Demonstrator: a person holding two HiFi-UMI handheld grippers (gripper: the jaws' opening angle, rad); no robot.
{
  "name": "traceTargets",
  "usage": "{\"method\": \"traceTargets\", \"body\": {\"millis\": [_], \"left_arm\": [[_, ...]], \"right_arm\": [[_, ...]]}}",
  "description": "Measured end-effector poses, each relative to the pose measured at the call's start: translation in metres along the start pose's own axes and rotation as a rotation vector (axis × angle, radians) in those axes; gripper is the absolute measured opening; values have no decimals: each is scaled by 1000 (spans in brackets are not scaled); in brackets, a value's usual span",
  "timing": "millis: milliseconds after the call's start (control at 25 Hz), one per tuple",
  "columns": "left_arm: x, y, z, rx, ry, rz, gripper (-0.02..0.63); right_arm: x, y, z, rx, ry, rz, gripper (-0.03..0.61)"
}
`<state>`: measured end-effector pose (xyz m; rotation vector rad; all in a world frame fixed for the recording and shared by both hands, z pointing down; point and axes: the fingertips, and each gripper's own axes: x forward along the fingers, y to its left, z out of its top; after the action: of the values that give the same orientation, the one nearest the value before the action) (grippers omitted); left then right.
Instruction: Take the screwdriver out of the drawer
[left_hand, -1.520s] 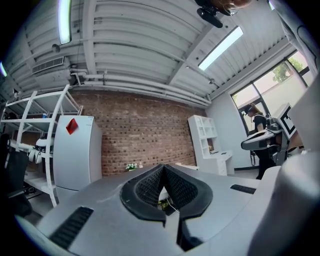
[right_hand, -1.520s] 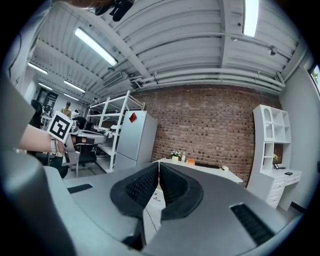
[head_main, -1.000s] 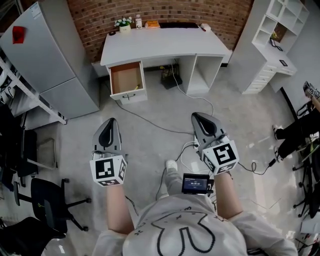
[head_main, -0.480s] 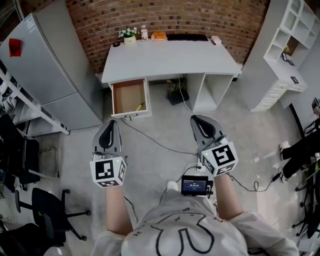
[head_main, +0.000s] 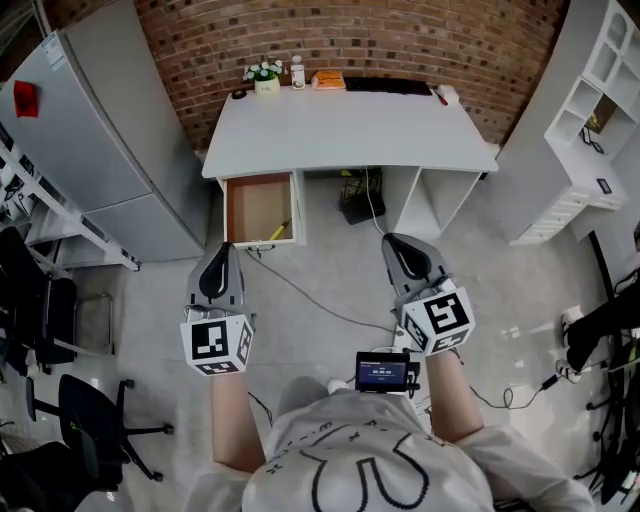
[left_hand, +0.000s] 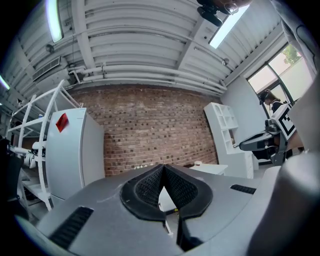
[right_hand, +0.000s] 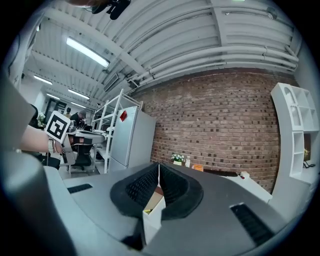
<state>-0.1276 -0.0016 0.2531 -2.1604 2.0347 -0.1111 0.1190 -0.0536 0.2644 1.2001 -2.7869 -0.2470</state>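
Observation:
An open drawer (head_main: 260, 207) with a wooden inside hangs out under the left end of the white desk (head_main: 350, 130). A yellow-handled screwdriver (head_main: 279, 230) lies at the drawer's front right corner. My left gripper (head_main: 223, 250) is held level above the floor just short of the drawer, jaws shut and empty. Further right, my right gripper (head_main: 393, 241) is also shut on nothing, below the desk's open bay. In the left gripper view the shut pads (left_hand: 150, 187) frame a strip of the drawer. The right gripper view looks past shut pads (right_hand: 142, 186) at the drawer front (right_hand: 152, 220).
A grey fridge (head_main: 100, 140) stands left of the desk and a white shelf unit (head_main: 600, 120) to the right. Cables (head_main: 320, 300) trail across the floor. Office chairs (head_main: 90, 420) sit at the lower left. A flower pot (head_main: 265, 78) and small items line the desk's back edge.
The desk and drawer have come closer and lower in the head view as I walked towards them. Both grippers travelled along, still shut and level.

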Motion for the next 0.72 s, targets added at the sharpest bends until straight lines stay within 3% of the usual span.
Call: {"method": "traceTargets", "body": {"millis": [400,720], "left_arm": [[34,8,-13,-3,13,-15,12],[91,29,-29,-12,14,-81,12]], "right_arm": [[26,-12,-12,1,20,-2,21],[73,-26,-18,-8,43,-46,21]]}}
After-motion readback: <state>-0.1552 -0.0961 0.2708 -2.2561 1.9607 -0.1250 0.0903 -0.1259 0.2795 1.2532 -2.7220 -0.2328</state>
